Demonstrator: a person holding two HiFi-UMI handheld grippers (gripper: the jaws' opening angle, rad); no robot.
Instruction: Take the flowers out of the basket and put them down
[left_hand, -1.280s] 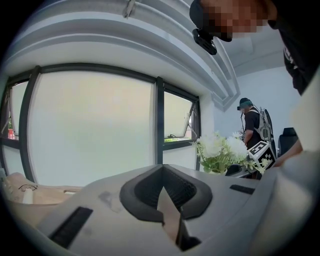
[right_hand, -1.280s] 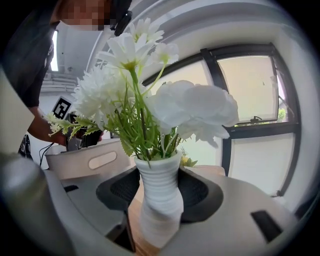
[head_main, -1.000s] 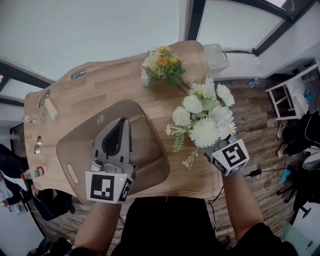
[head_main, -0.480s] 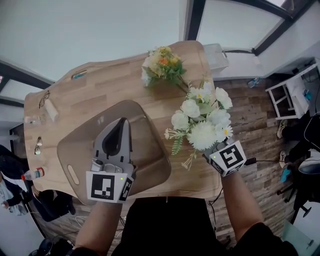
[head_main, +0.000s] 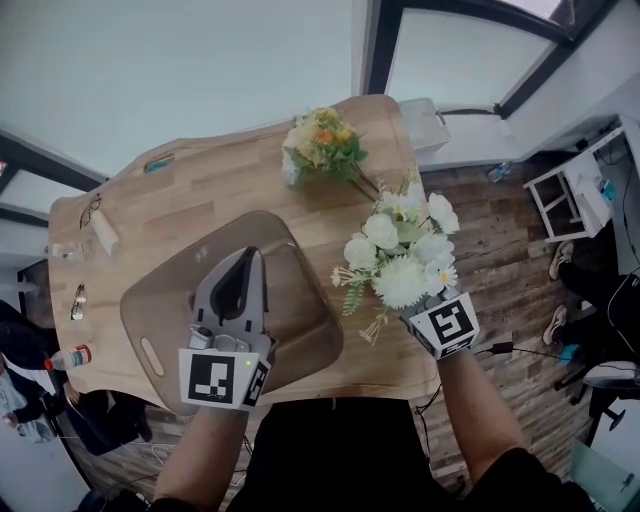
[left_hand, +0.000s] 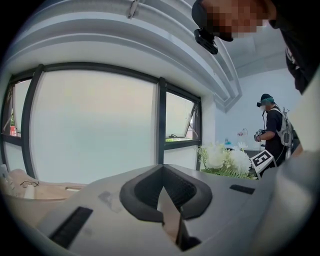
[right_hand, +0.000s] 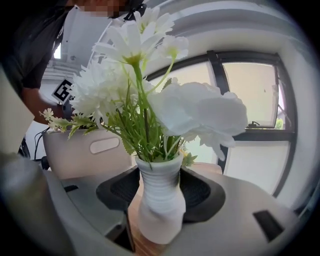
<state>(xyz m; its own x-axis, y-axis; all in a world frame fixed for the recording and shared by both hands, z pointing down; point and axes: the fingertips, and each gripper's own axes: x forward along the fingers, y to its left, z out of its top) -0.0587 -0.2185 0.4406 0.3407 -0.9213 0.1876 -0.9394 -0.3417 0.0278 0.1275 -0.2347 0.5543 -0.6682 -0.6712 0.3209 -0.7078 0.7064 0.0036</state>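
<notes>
A bunch of white flowers (head_main: 400, 250) stands in a small ribbed white vase (right_hand: 157, 210). My right gripper (right_hand: 160, 192) is shut on the vase, its pads pressing both sides, and holds it upright to the right of the basket, over the table's near right part. Wood shows under the vase; whether it touches the table I cannot tell. In the head view the blooms hide the right gripper's (head_main: 402, 296) jaws. The translucent brown basket (head_main: 150, 310) lies on the table. My left gripper (head_main: 245, 262) hovers over it, shut, with nothing seen between its jaws (left_hand: 167, 210).
A second bouquet with yellow and orange blooms (head_main: 322, 143) lies at the far side of the wooden table (head_main: 180, 190). Glasses (head_main: 90, 205), a white roll (head_main: 103, 232) and a bottle (head_main: 70, 355) sit along the left edge. Another person (left_hand: 272, 132) stands beyond the flowers.
The right gripper with the white flowers has drifted slightly left and nearer to me. The left gripper stays over the basket.
</notes>
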